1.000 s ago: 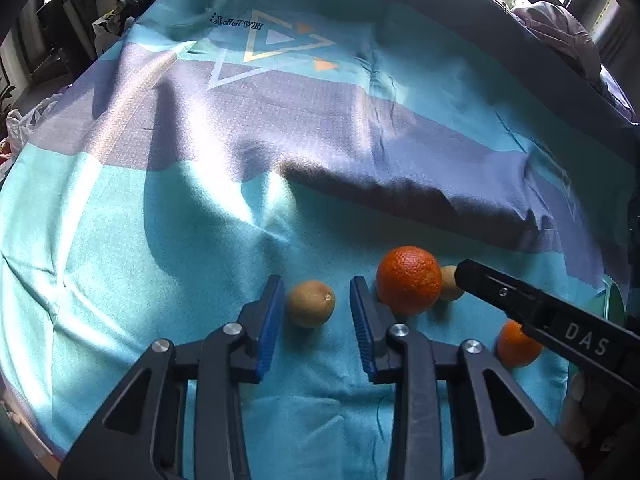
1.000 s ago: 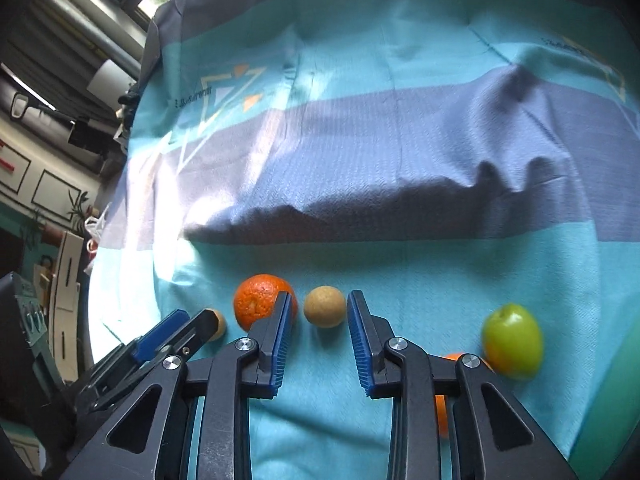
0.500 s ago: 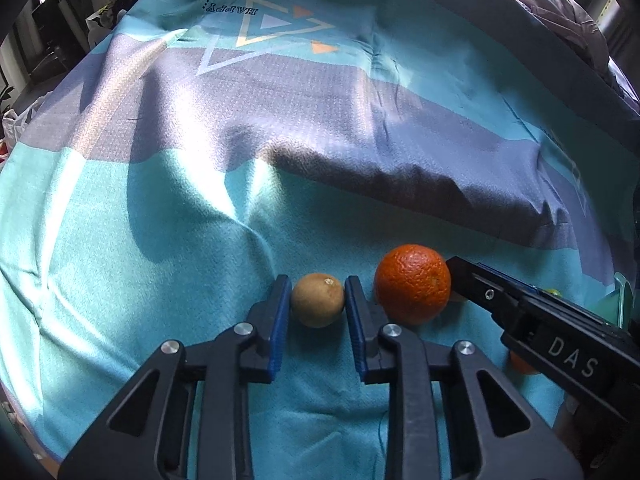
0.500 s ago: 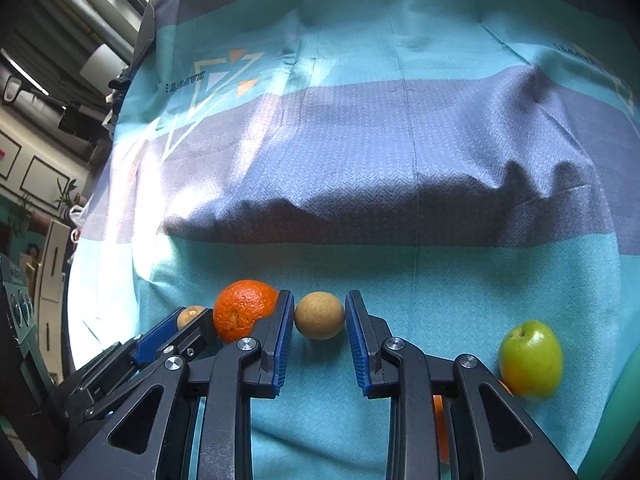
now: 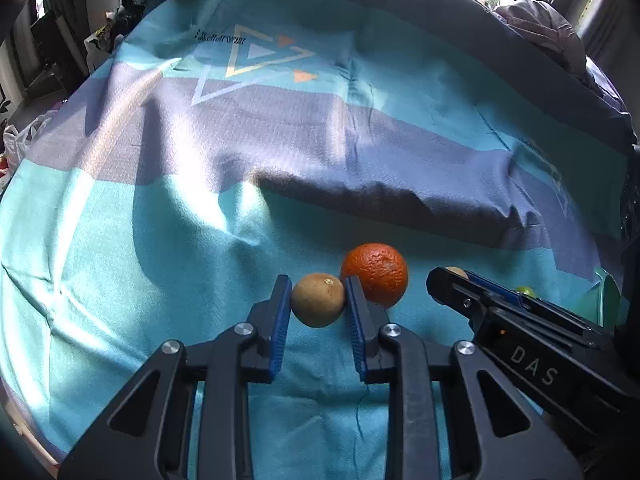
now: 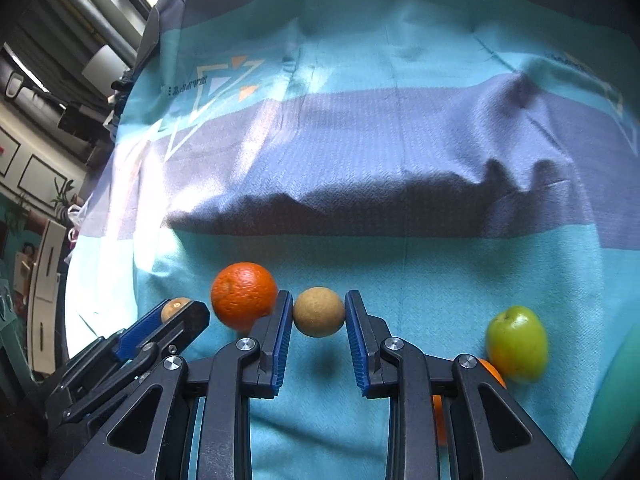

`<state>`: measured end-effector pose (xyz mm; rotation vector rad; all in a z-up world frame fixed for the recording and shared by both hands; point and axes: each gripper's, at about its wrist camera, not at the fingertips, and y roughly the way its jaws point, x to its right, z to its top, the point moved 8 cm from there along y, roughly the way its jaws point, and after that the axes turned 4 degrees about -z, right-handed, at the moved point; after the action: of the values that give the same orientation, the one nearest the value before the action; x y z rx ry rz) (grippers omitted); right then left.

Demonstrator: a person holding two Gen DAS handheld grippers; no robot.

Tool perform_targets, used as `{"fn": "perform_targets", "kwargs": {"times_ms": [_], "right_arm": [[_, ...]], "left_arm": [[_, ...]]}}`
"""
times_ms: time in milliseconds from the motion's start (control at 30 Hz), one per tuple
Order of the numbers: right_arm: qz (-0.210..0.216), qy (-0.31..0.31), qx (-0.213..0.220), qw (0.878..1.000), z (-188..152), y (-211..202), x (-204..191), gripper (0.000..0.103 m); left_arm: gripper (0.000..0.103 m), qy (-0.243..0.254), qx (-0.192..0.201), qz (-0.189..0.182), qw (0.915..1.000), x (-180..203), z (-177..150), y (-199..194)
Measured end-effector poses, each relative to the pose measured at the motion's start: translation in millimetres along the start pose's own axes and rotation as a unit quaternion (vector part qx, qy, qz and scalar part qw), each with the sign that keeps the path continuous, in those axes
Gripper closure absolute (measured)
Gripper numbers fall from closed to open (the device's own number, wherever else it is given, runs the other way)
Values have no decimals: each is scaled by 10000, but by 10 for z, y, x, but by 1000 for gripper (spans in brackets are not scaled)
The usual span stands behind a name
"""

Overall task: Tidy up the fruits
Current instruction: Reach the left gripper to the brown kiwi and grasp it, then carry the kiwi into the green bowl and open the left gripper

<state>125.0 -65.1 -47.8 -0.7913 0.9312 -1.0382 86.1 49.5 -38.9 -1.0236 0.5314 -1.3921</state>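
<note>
Two small brown round fruits, an orange, a green apple and a smaller orange fruit lie on a teal and purple cloth. In the left wrist view my left gripper [image 5: 317,294] is shut on one brown fruit [image 5: 318,302], with the big orange [image 5: 376,272] just right of it. In the right wrist view my right gripper [image 6: 319,306] is shut on the other brown fruit [image 6: 319,314], which casts a shadow on the cloth below. The orange [image 6: 243,295] sits at its left, the green apple [image 6: 517,344] at its right. Each gripper shows in the other's view: right gripper [image 5: 450,278], left gripper [image 6: 186,312].
A small orange fruit [image 6: 491,372] is half hidden behind the right finger. A green bowl rim [image 5: 608,294] stands at the far right. The cloth [image 5: 200,240] rises into a ridge behind the fruits. Room clutter lines the left edge.
Both grippers' jaws closed from standing apart around their brown fruits to pressing on them. Both fruits now sit a little nearer to the cameras.
</note>
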Motion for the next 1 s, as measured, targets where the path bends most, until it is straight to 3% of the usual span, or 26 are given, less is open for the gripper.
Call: {"fn": "perform_targets", "kwargs": {"times_ms": [333, 500, 633, 1000], "right_arm": [[109, 289, 863, 9958, -110, -711, 211, 74], [-127, 502, 1272, 9905, -216, -1036, 401, 74], [-72, 694, 1536, 9857, -306, -1196, 496, 74], [-364, 814, 1985, 9760, -402, -1568, 740, 74]], "left_arm": [[76, 325, 731, -378, 9961, 308, 93, -536], [76, 530, 924, -638, 9923, 498, 90, -712], [76, 765, 1108, -690, 9885, 643, 60, -855], [76, 1455, 1374, -1039, 9742, 1176, -178, -1169]]}}
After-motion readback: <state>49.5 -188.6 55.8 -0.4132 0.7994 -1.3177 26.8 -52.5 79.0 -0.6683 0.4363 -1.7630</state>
